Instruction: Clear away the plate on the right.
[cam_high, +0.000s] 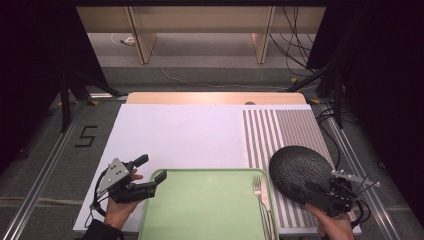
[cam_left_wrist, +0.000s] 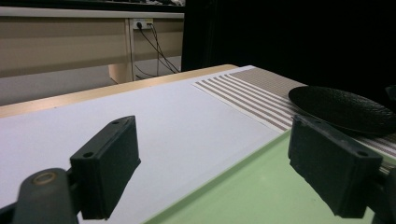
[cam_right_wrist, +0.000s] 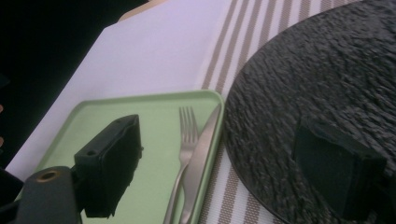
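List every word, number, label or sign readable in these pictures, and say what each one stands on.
"5": black tape strips forming the digit on the grey floor, left of the table, in the high view.
No readable text on the green tray, the fork, the knife, the black plate, the striped placemat or either hand-held gripper.
The wall socket in the left gripper view is too small to show any marking.

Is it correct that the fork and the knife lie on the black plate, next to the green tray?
Not quite. The right gripper view shows the fork and the knife lying on the green tray, along its edge next to the black plate. The plate has no cutlery on it.
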